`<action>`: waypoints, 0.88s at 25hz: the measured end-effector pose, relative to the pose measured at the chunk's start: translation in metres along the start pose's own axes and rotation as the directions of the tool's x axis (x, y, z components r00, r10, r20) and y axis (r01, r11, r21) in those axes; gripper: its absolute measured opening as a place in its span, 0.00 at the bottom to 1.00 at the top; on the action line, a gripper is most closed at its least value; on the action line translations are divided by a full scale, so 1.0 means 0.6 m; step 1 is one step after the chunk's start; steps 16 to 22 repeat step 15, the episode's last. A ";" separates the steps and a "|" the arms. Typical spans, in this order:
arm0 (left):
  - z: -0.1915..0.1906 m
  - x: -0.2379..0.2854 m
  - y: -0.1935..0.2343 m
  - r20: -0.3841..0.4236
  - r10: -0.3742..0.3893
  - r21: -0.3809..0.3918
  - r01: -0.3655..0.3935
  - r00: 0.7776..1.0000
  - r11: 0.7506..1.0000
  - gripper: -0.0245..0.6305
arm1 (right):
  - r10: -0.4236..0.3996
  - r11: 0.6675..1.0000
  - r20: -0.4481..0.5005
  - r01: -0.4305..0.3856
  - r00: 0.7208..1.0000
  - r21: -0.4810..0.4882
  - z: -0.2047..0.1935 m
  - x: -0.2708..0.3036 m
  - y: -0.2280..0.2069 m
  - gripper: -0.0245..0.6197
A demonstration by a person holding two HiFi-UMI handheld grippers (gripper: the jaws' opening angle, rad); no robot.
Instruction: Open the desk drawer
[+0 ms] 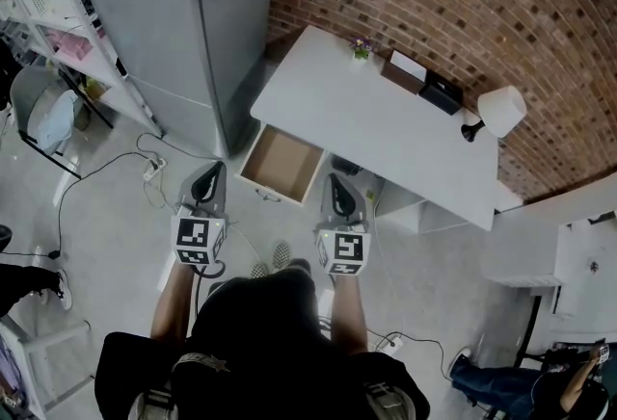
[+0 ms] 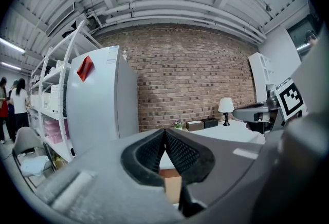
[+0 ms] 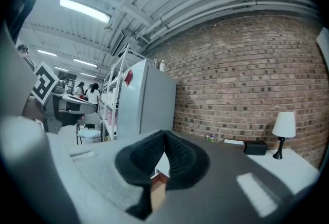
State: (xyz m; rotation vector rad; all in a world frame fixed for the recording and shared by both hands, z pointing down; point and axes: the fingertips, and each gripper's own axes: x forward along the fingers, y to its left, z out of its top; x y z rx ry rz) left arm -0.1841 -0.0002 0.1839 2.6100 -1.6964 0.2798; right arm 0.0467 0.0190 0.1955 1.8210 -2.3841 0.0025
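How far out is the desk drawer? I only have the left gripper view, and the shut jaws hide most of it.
Observer: In the head view the drawer stands pulled well out from under the white desk, with its brown bottom showing.
Operator: Is either gripper touching it?
Observer: No. The left gripper and the right gripper sit to either side of its front, with floor showing between each and the drawer.
Operator: Are the right jaws holding anything?
Observer: No. The right gripper view shows them closed together with nothing between them.
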 end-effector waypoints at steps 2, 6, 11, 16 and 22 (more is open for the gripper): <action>-0.002 0.001 -0.001 -0.001 -0.001 0.001 0.001 1.000 1.000 0.05 | 0.002 1.000 -0.007 -0.002 1.000 0.002 -0.005 0.000 0.000 0.05; -0.003 0.002 0.000 -0.004 -0.001 0.002 0.001 1.000 1.000 0.05 | 0.004 1.000 -0.006 -0.004 1.000 0.003 -0.007 0.001 0.004 0.05; -0.003 0.002 -0.005 -0.010 -0.008 0.005 0.008 1.000 1.000 0.05 | 0.006 1.000 -0.010 -0.006 1.000 0.007 -0.008 0.001 0.004 0.05; -0.002 0.002 -0.010 -0.014 -0.012 0.005 0.013 1.000 1.000 0.05 | 0.005 1.000 -0.006 -0.005 1.000 0.011 -0.006 -0.002 0.002 0.05; -0.002 0.002 -0.010 -0.014 -0.012 0.005 0.013 1.000 1.000 0.05 | 0.005 1.000 -0.006 -0.005 1.000 0.011 -0.006 -0.002 0.002 0.05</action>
